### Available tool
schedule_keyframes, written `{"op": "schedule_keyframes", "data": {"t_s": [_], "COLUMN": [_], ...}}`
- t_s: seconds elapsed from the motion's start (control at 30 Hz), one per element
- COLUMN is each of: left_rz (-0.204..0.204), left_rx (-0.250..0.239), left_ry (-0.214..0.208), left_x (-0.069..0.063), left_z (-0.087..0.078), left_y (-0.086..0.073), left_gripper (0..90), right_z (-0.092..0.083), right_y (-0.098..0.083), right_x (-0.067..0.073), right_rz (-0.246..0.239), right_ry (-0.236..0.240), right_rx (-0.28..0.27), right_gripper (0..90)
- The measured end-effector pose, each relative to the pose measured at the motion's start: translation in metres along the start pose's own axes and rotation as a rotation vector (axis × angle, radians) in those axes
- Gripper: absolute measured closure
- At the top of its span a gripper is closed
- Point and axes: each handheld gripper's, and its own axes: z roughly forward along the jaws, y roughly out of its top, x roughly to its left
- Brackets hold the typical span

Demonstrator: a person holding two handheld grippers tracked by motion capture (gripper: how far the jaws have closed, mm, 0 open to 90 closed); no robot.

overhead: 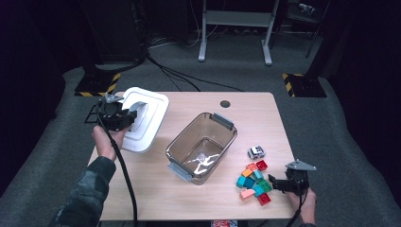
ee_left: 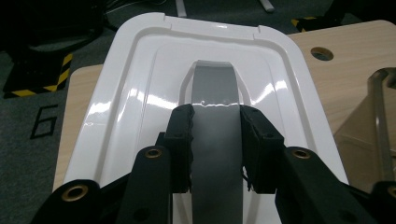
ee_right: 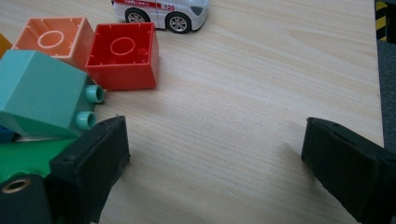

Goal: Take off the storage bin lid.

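Left gripper (ee_left: 215, 140) is clamped on the grey handle (ee_left: 214, 93) in the middle of the white lid (ee_left: 140, 93), one jaw on each side of the strap, squeezed in tight. Makes sense to grab it there, since the handle is the only raised bit on an otherwise flat, slippery piece of plastic. From the high view the lid (overhead: 153, 111) sits at the back left corner of the table (overhead: 189, 198), partly hanging over the edge, well apart from the clear tub (overhead: 222, 124) in the middle. I can't tell whether the lid is lifted or resting flat.

Right gripper (ee_right: 215, 154) is doing nothing much: jaws spread wide with only bare wood between them, parked just beside the pile of toy bricks (overhead: 254, 182) at the front right. One jaw sits right by a teal brick (ee_right: 42, 93) and a red brick (ee_right: 123, 56), but it isn't squeezing anything. A little white toy car (ee_right: 161, 11) sits just past the bricks.

My guess is the tub stays open so the bricks can go in, which would explain keeping the lid off to the side and the free gripper waiting by the pile.
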Motion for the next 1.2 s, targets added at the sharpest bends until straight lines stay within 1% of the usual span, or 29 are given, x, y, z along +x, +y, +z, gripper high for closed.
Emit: {"op": "schedule_keyframes", "data": {"t_s": [0.37,0.57,0.67,0.77,0.93,0.97,1.0,1.03,1.07,1.1,1.13,1.2], "left_rz": [-0.078,-0.116,-0.119,-0.149,-0.15,-0.151,-0.155,-0.159,-0.163,-0.169,-0.17,-0.181], "left_rx": [0.047,0.077,0.091,0.108,0.127,0.132,0.139,0.144,0.147,0.161,0.162,0.175], "left_ry": [0.047,0.058,0.068,0.071,0.086,0.087,0.088,0.089,0.09,0.09,0.089,0.095], "left_x": [0.02,0.028,0.031,0.035,0.038,0.038,0.039,0.039,0.039,0.04,0.04,0.041], "left_z": [0.023,0.034,0.04,0.045,0.054,0.056,0.059,0.061,0.064,0.067,0.069,0.075], "left_y": [-0.02,-0.032,-0.039,-0.045,-0.055,-0.058,-0.061,-0.063,-0.066,-0.07,-0.072,-0.078], "left_gripper": [66.7,66.6,66.7,66.7,66.7,66.7,66.7,66.7,66.7,66.7,66.7,66.6], "right_z": [0.0,0.0,0.0,0.0,0.0,0.0,-0.001,0.0,0.0,0.0,0.0,0.0], "right_y": [0.0,0.0,0.0,0.0,0.0,0.0,0.0,0.0,0.0,0.0,0.0,0.0], "right_x": [0.0,0.0,0.0,0.0,0.0,0.001,0.001,0.0,0.0,0.001,0.0,0.0], "right_rz": [0.002,0.0,-0.001,0.0,-0.001,0.008,0.009,-0.004,-0.003,0.008,0.002,0.004], "right_ry": [-0.001,-0.001,-0.001,-0.002,-0.002,-0.004,-0.005,-0.004,-0.002,-0.003,-0.003,-0.003], "right_rx": [-0.001,-0.001,-0.001,-0.002,-0.001,0.002,0.002,0.001,0.0,0.002,-0.002,-0.002], "right_gripper": [6.9,6.9,6.9,6.9,6.8,6.8,6.8,6.8,6.8,6.8,6.8,6.8]}}
